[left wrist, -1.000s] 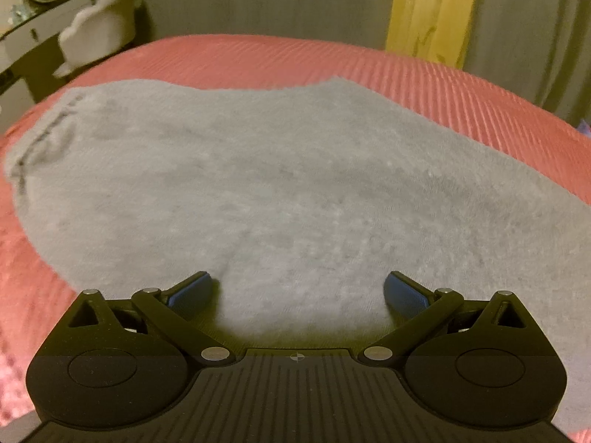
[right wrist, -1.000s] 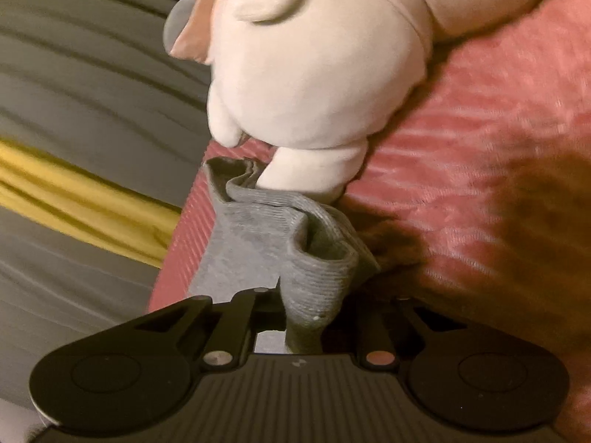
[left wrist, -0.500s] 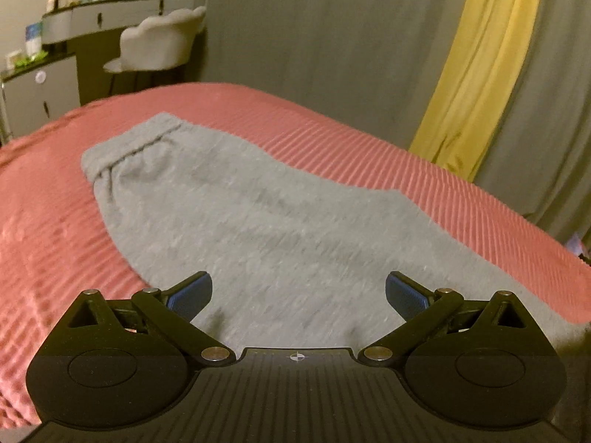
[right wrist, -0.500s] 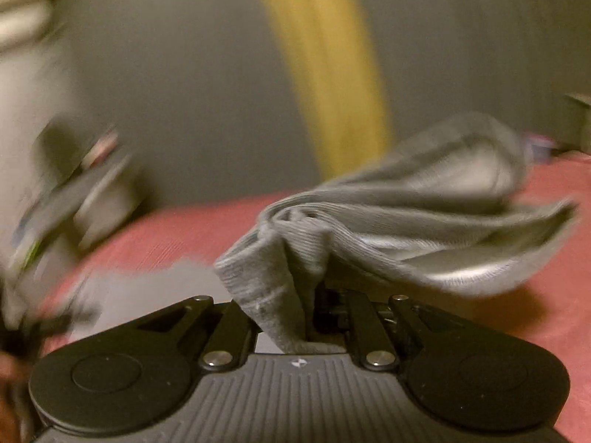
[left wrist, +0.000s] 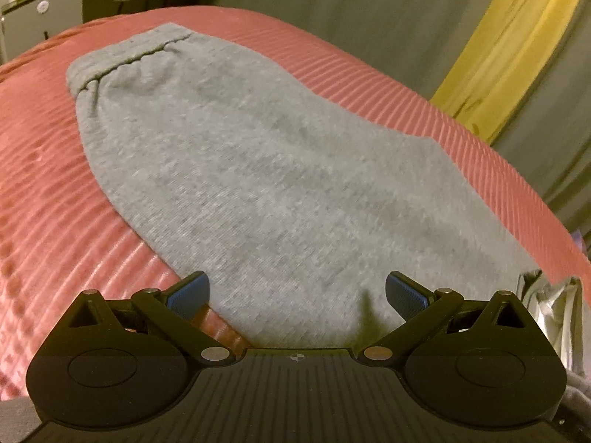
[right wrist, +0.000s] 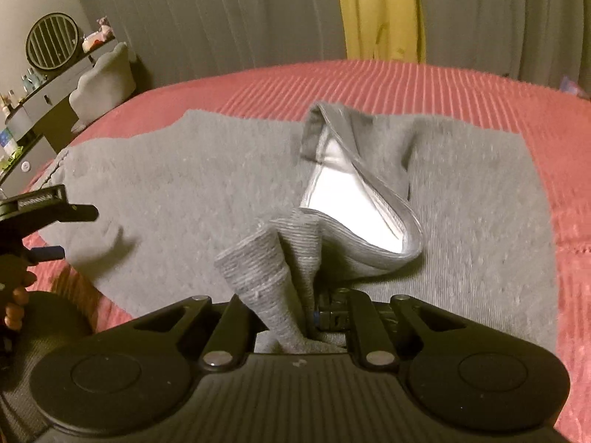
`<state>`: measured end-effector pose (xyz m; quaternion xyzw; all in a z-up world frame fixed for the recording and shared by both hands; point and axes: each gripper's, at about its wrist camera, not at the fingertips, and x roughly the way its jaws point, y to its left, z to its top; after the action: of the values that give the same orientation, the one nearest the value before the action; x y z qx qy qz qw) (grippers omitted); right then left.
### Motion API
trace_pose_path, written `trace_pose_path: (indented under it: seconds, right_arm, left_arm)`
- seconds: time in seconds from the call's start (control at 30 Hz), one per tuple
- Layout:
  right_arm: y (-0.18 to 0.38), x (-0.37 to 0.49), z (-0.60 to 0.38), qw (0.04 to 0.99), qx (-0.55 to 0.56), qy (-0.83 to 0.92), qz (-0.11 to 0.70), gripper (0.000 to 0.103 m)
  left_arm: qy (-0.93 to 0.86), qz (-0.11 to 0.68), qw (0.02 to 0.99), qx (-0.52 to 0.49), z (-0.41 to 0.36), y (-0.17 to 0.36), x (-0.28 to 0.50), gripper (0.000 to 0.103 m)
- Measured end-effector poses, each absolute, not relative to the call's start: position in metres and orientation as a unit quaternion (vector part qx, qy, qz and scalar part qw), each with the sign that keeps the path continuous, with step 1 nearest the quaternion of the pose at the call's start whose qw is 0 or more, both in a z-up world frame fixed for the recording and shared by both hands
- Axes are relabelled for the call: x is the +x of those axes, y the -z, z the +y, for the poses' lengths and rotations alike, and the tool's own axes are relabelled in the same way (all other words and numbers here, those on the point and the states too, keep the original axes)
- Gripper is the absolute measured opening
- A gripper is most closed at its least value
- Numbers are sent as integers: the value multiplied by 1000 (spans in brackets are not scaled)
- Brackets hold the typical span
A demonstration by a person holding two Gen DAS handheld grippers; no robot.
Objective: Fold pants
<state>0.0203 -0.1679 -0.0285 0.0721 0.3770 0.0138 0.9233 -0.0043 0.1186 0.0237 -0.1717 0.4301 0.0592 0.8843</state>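
Grey sweatpants (left wrist: 258,170) lie flat on the red bedspread (left wrist: 44,192), with the gathered waistband (left wrist: 129,51) at the far end. My left gripper (left wrist: 295,293) hovers open over the near edge of the pants, and nothing sits between its blue pads (left wrist: 188,293). My right gripper (right wrist: 310,317) is shut on the ribbed leg cuff (right wrist: 266,277), holding it above the spread pants (right wrist: 166,184). The lifted leg loops over and shows its pale lining (right wrist: 343,199). The left gripper (right wrist: 44,229) also shows at the left edge of the right wrist view, with a hand (right wrist: 14,295) behind it.
Grey curtains (right wrist: 221,18) and a yellow curtain (right wrist: 376,11) hang behind the bed. At the far left stand a dresser (right wrist: 33,110) with bottles and a pale chair (right wrist: 107,81). Red bedspread (right wrist: 576,184) lies bare around the pants.
My right gripper swung away from the plush toy and carried the cuff back over the spread pants. The left view rolled and shifted, so the waistband now sits farther away.
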Motion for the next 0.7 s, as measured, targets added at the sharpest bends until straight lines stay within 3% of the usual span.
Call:
trace_pose_path:
  seconds: [0.07, 0.13, 0.2, 0.23, 0.33, 0.43, 0.57, 0.7]
  right_arm:
    - [30, 16, -156, 922, 55, -20, 383, 15]
    - [33, 15, -145, 912, 31, -42, 406, 24]
    - [31, 8, -139, 906, 28, -77, 415, 40]
    - [26, 1, -143, 908, 33, -91, 407, 42]
    - [9, -11, -171, 913, 122, -103, 374, 43]
    - [-3, -20, -214, 923, 199, -26, 329, 60]
    - [-8, -20, -249, 918, 242, 62, 307, 63]
    - [4, 2, -242, 920, 147, 143, 335, 66]
  left_arm:
    - [-58, 429, 884, -176, 120, -24, -5, 103]
    - [-57, 429, 882, -185, 123, -23, -4, 103]
    - [-59, 431, 880, -192, 125, -22, -3, 103]
    - [-61, 431, 879, -196, 126, -22, -3, 103]
    - [-64, 430, 878, -199, 127, -23, -6, 103]
    - [-66, 431, 879, -193, 125, -24, -5, 103]
    - [-68, 435, 878, -191, 124, -23, -3, 103]
    - [-71, 442, 873, -191, 123, -21, 0, 103]
